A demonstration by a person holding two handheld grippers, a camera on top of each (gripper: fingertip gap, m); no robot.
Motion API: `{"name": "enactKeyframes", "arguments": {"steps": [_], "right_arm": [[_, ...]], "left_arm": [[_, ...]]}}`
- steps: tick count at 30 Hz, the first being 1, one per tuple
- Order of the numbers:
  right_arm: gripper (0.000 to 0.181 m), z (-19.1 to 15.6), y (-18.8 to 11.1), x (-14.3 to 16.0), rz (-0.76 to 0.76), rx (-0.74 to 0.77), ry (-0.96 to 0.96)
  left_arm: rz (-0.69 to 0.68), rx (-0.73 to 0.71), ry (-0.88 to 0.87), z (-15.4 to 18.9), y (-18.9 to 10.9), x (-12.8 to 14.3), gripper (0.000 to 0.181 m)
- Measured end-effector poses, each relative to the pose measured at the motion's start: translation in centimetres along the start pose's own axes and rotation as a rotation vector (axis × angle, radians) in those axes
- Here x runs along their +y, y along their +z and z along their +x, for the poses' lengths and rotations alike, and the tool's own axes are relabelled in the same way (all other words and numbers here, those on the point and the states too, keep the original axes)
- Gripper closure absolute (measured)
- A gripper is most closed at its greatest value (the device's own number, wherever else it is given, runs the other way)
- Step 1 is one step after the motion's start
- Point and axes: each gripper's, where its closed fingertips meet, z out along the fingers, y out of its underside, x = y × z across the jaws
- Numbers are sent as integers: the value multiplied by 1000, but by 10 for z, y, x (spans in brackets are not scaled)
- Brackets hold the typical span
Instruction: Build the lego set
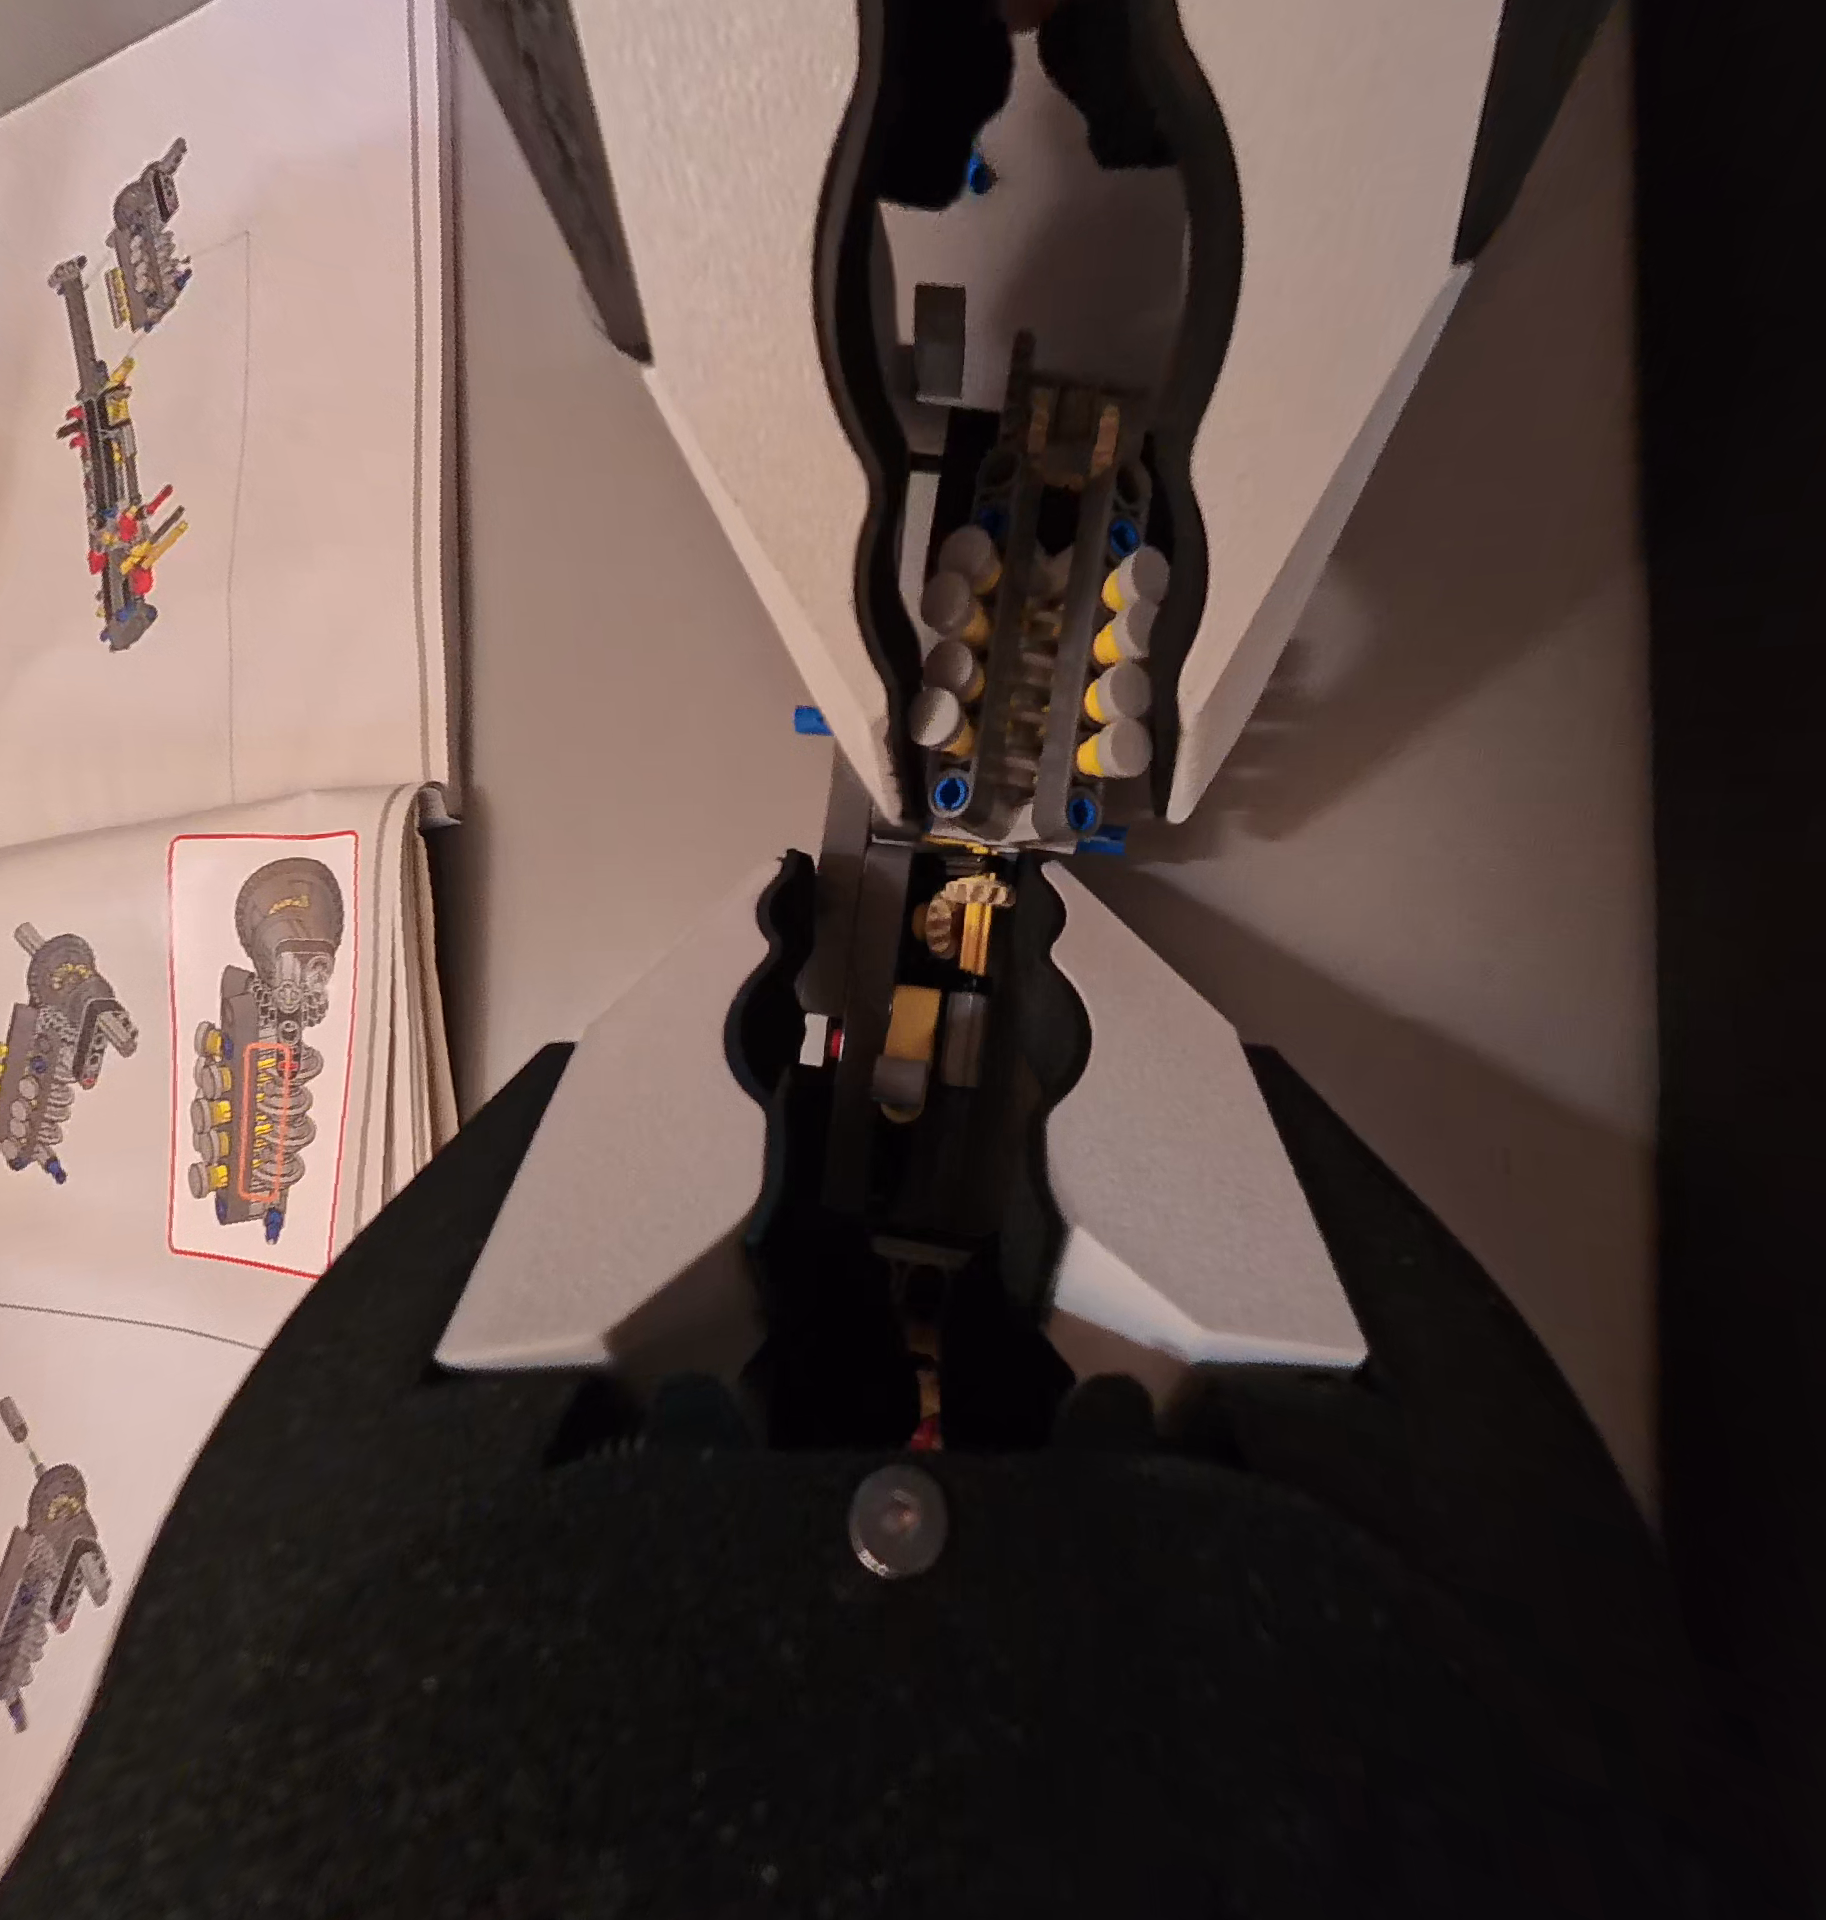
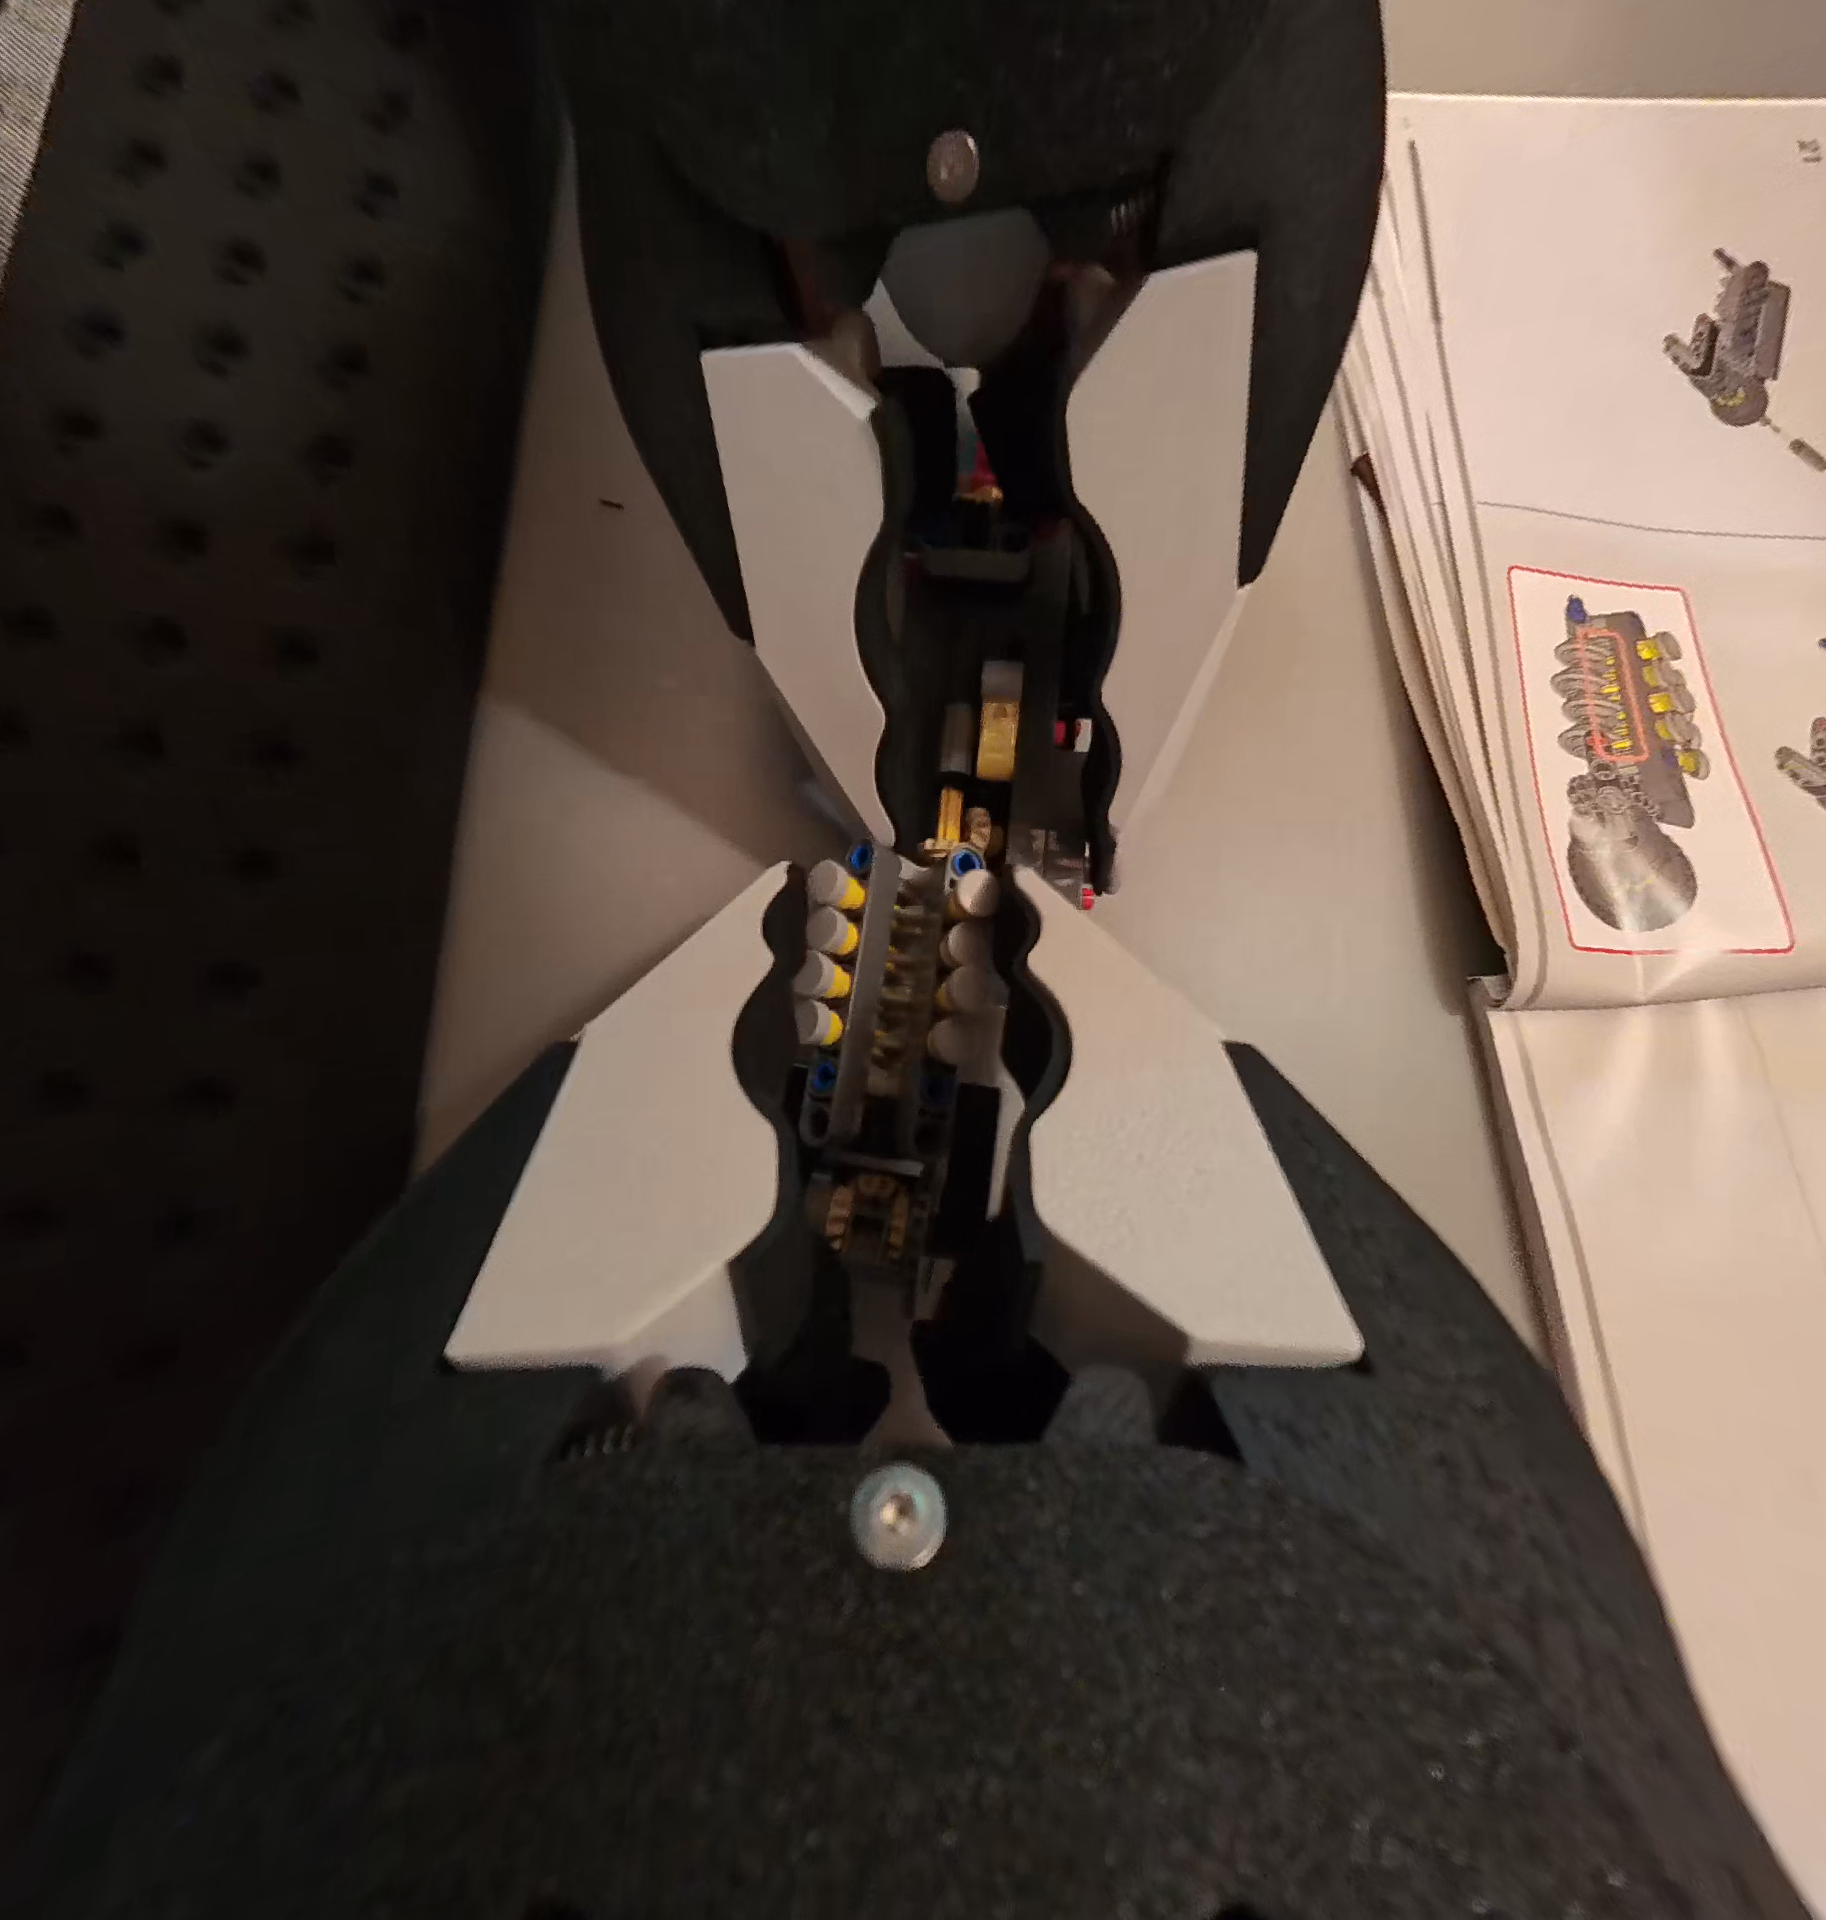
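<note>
The engine block [image 2: 893, 997], a grey lego piece with four grey-and-yellow cylinders down each side, sits clamped between the fingers of the right gripper [image 2: 904, 997]. At its 12 o'clock end in the right wrist view it meets a dark chassis piece [image 1: 940, 1039] with a tan gear and yellow parts, and the left gripper [image 1: 924, 1039] is closed on that piece. The two grippers face each other tip to tip, so their white finger wedges crowd both pieces on every side and hide most of the joint.

In the left wrist view an open instruction booklet [image 1: 192, 727] lies at 9 o'clock on the pale table [image 1: 597, 644], near the grippers but not touching them. In the right wrist view a black perforated board [image 2: 161, 623] runs along the table edge at 9 o'clock. Bare table shows between the booklet and the grippers.
</note>
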Motion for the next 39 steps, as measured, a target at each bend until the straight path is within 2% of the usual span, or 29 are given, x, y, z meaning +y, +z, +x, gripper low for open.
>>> {"name": "enactKeyframes", "arguments": {"steps": [9, 17, 21, 23, 24, 27, 32, 39], "right_arm": [[150, -7, -1, 1, 42, -129, 105], [145, -3, -7, -3, 85, -103, 87], [132, 20, -39, -3, 182, -11, 119], [126, 34, -59, 9, 232, 27, 172], [120, 36, -66, 17, 255, 18, 196], [117, 36, -79, 27, 361, 3, 189], [118, 38, -82, 15, 445, 32, 130], [102, 35, -103, -9, 685, -57, 181]], "left_arm": [[13, 25, 23, 2, 1, -1, 145], [13, 12, 23, 1, 1, 0, 144], [17, 15, 21, 1, -1, -1, 144], [28, 27, -1, 0, -2, -2, 145], [35, 33, -16, -1, -3, -2, 145], [77, 52, -80, -6, -6, -5, 145], [206, 117, -195, -14, -19, -16, 145], [362, 181, -286, -19, -31, -34, 145]]}}
